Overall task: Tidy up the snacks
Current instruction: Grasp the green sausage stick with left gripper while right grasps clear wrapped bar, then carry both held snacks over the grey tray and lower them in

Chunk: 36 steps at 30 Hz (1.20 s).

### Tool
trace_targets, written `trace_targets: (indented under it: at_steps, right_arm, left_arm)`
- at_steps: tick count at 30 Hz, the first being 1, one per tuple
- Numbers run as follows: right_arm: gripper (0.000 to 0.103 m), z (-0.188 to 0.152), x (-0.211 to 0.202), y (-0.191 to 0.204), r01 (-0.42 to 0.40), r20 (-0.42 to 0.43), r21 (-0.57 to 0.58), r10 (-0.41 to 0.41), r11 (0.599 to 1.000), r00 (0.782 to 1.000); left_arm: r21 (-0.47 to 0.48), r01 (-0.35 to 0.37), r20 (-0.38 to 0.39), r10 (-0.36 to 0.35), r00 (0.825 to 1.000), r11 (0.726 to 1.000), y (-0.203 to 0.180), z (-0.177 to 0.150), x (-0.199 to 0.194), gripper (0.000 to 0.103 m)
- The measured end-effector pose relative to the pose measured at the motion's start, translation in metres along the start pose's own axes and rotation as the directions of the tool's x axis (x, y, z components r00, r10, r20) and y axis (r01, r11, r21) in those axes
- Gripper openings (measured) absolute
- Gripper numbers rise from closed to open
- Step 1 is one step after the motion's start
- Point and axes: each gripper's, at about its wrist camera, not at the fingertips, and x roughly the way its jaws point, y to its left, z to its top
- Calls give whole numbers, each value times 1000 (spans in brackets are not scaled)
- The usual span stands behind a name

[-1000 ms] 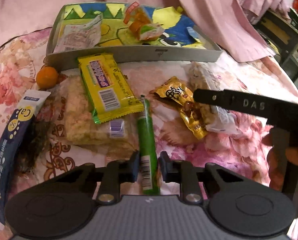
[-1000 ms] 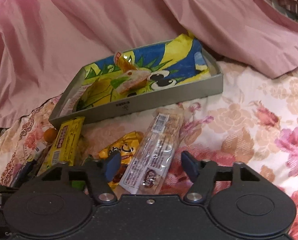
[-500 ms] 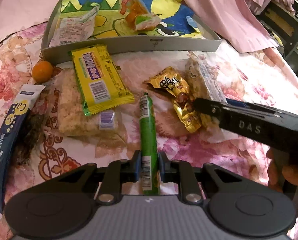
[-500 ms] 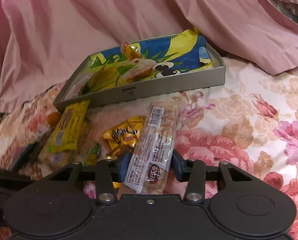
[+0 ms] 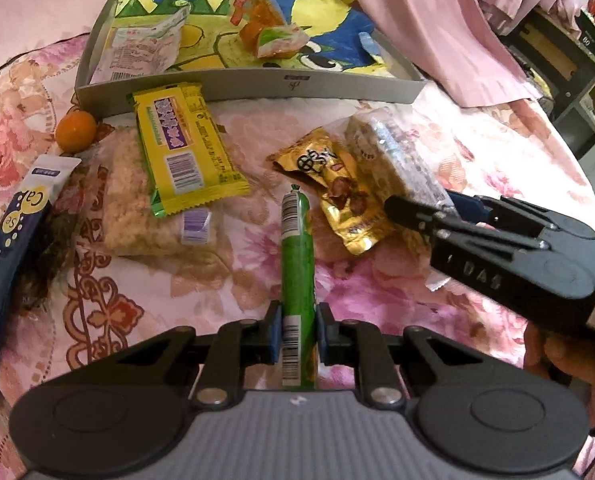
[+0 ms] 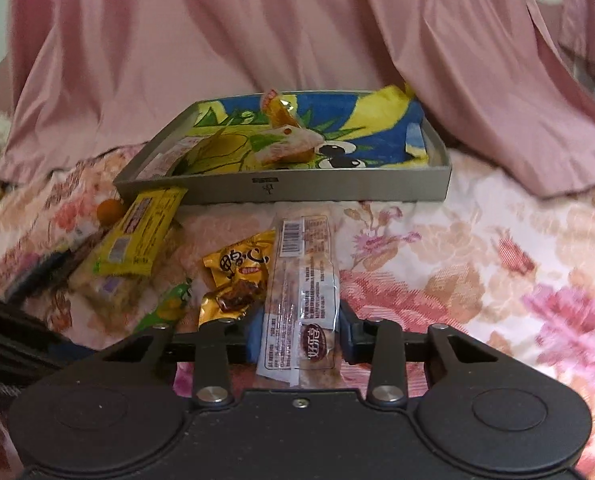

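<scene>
Since the earlier frame, the right gripper [image 6: 300,338] has been closed onto the clear snack pack [image 6: 299,292]. The green stick [image 5: 296,264] is clamped by the left gripper [image 5: 297,334], short of the tray [image 5: 257,86].

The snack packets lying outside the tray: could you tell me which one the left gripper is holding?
The slim green stick packet, clamped between the left gripper pads. The clear long packet sits in the right gripper; the yellow and gold ones lie free.

One grey tray [image 5: 253,84] holding three packets [image 5: 141,50]. On the bedspread [image 5: 477,148]: one yellow bar [image 5: 185,148], one green stick [image 5: 295,264], one gold packet [image 5: 337,192], one clear-wrapped cake [image 6: 301,280], one rice-crisp pack [image 5: 133,200], one blue sachet [image 5: 9,248], one orange [image 5: 76,132].
</scene>
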Motion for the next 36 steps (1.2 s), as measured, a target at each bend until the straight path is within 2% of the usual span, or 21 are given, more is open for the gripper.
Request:
trace_targets:
  at_steps: [5, 8, 14, 17, 20, 23, 26, 36]
  right_arm:
    - [38, -4, -10, 3, 48, 47, -89, -44, 995, 998]
    - [38, 3, -15, -2, 62, 91, -83, -54, 995, 994]
    - [38, 34, -14, -15, 70, 183, -71, -56, 995, 981]
    - [38, 53, -5, -21, 53, 218, -65, -38, 997, 975]
    - [38, 74, 11, -30, 1, 259, -41, 9, 999, 966]
    - [38, 93, 30, -34, -7, 264, -47, 19, 999, 964]
    - [39, 112, 53, -40, -23, 262, -32, 31, 999, 965]
    - [39, 153, 117, -56, -33, 188, 57, 22, 998, 982]
  left_arm:
    - [-4, 19, 46, -19, 999, 1000, 0, 7, -12, 18]
    - [25, 23, 82, -25, 996, 999, -1, 23, -21, 18]
    - [28, -4, 201, -2, 980, 1000, 11, 79, -36, 19]
    - [49, -47, 267, 32, 963, 998, 18, 113, -34, 19]
    - [27, -49, 286, 39, 957, 998, 31, 149, -23, 19]
    - [37, -88, 308, 72, 949, 995, 35, 175, -11, 19]
    - [28, -88, 334, 74, 940, 996, 39, 191, 0, 19]
    - [-12, -87, 303, 86, 949, 996, 51, 216, 49, 19]
